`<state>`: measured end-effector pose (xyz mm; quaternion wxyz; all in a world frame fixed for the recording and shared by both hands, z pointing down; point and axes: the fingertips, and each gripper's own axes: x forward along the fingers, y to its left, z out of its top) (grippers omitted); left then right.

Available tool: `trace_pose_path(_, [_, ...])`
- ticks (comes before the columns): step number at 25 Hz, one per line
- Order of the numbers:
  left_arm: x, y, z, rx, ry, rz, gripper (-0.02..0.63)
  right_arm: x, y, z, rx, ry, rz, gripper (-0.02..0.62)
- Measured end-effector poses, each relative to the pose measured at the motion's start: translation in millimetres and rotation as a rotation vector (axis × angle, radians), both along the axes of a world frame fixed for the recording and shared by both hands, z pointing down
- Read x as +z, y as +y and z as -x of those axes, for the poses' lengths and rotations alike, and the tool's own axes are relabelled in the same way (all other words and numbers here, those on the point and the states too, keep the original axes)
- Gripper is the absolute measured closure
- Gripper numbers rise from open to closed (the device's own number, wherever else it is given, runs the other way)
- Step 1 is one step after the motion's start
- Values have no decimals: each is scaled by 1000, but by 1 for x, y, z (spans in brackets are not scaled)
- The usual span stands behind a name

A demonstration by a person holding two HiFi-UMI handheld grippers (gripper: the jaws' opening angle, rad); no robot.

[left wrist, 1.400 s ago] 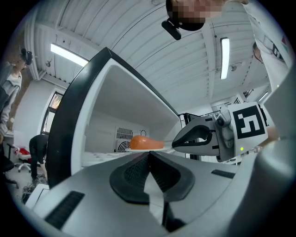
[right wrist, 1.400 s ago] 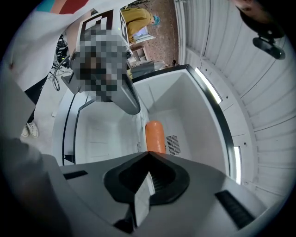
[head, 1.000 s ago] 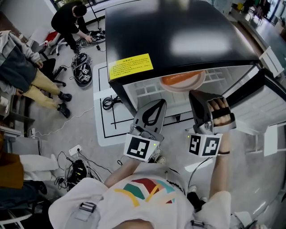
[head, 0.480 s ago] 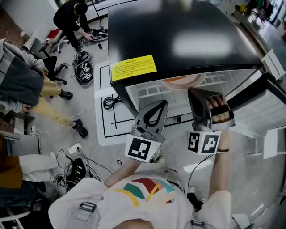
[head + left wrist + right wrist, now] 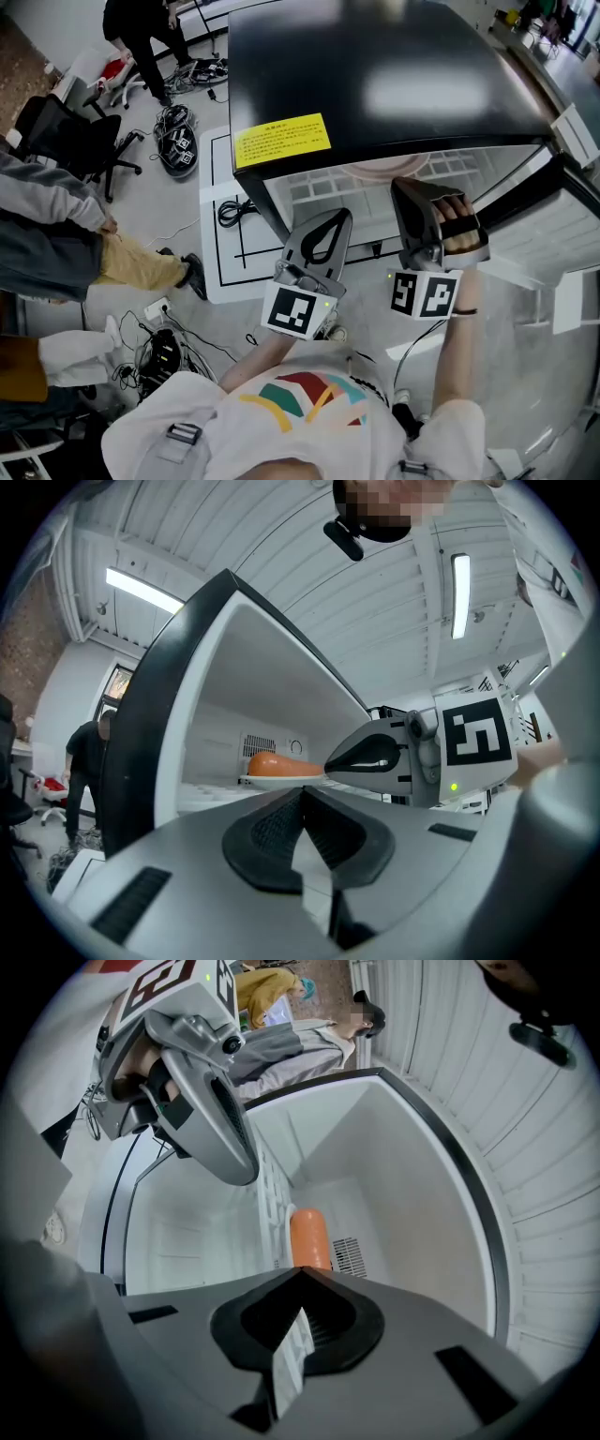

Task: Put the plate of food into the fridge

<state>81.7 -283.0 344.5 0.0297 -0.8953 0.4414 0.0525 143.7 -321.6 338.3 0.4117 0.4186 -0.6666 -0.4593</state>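
Note:
A white plate (image 5: 281,779) carrying a long orange piece of food (image 5: 275,764) sits inside the open fridge (image 5: 375,75), on its white wire shelf (image 5: 270,1199). From the head view only a sliver of the plate's rim (image 5: 375,172) shows under the black fridge top. My right gripper (image 5: 412,192) reaches into the opening, shut, its tip on the plate's near rim. The food (image 5: 309,1235) lies straight ahead of its jaws. My left gripper (image 5: 338,218) hovers just left of it, outside the opening, shut on nothing.
A yellow label (image 5: 281,139) is stuck on the fridge's top edge. The open fridge door (image 5: 562,225) stands at the right. On the floor to the left are cables (image 5: 169,352), an office chair (image 5: 75,141) and people (image 5: 66,234).
The plate has slid deeper under the fridge top, so less of the orange food shows in the head view. People on the left have shifted. The left gripper has not moved.

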Motion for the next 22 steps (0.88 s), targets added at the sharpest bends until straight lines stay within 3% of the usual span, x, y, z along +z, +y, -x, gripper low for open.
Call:
trace_pose_path(7, [-2,7,2,8,-8,-9,603,-28,35,-8,50,-112,-59,597])
trace_pose_path(12, [4,16,2,28,-26,-12,603,-10,70,-15,124,-215,-36,597])
trace_pose_path(18, [16,26,-2,53,-63,-1,603,51,100,-16,165,-96,93,597])
trace_pose_path(22, [16,34,-13,83,-59,-6,601,72,113,-13,166,-76,144,597])
